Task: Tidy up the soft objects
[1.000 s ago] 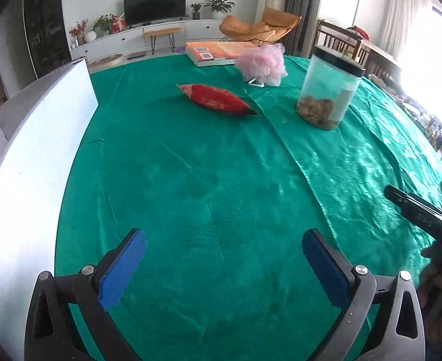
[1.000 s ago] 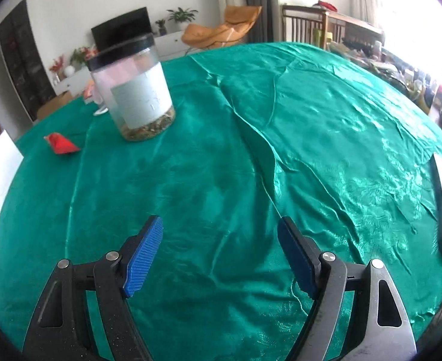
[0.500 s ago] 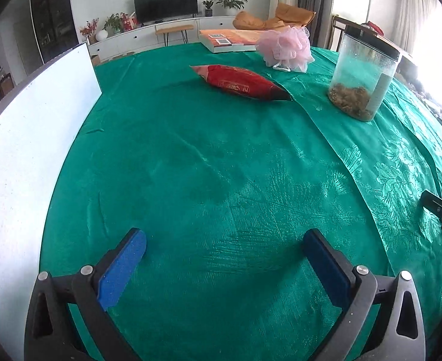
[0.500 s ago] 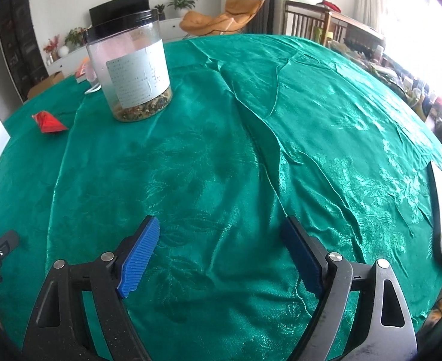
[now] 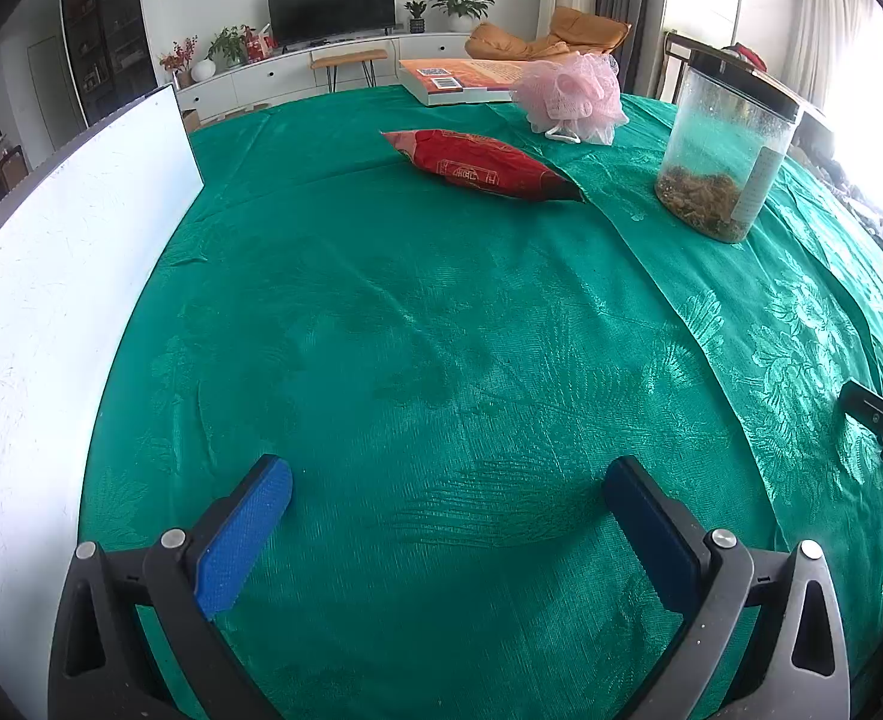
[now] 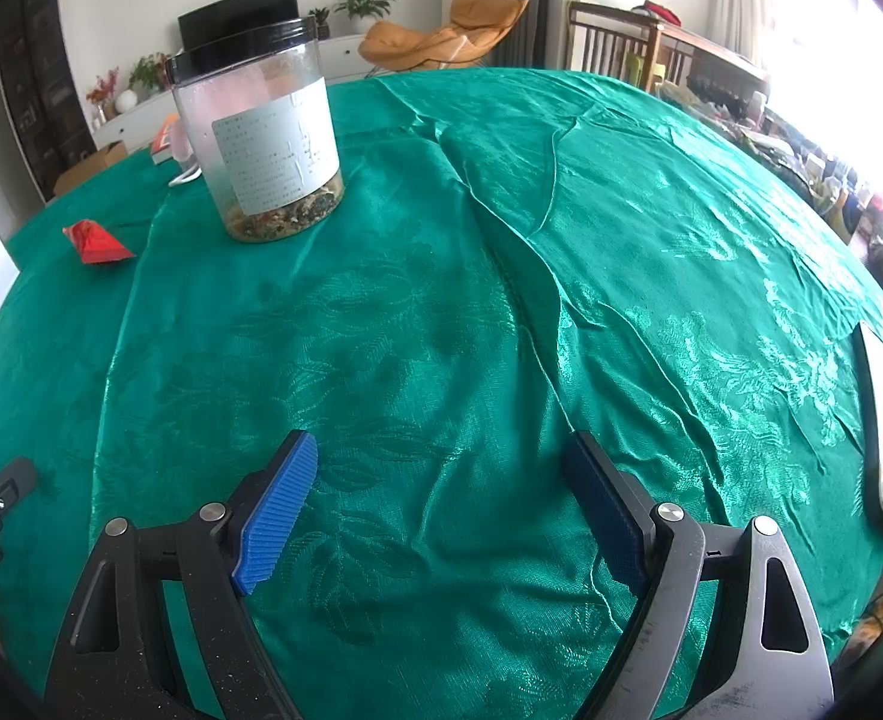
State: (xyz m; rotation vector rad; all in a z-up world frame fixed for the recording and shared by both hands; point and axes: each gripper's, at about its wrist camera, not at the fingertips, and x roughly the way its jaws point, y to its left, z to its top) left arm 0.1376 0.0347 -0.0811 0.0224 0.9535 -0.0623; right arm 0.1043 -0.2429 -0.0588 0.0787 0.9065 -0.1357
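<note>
While both claws hang wide apart over the green cloth (image 5: 441,330) with nothing between their pads — the right gripper (image 6: 441,468) having just been opening, the left gripper (image 5: 447,480) likewise gaping — the red packet (image 5: 480,163) lies at one o'clock from the left one, the pink pouf (image 5: 573,97) beyond it

On the tablecloth (image 5: 441,330), the snack packet (image 5: 480,165) is lying between the board (image 5: 51,312) at left and the jar (image 5: 723,162) at right, the bath pouf (image 5: 573,99) sitting behind it beside a book (image 5: 459,81).
</note>
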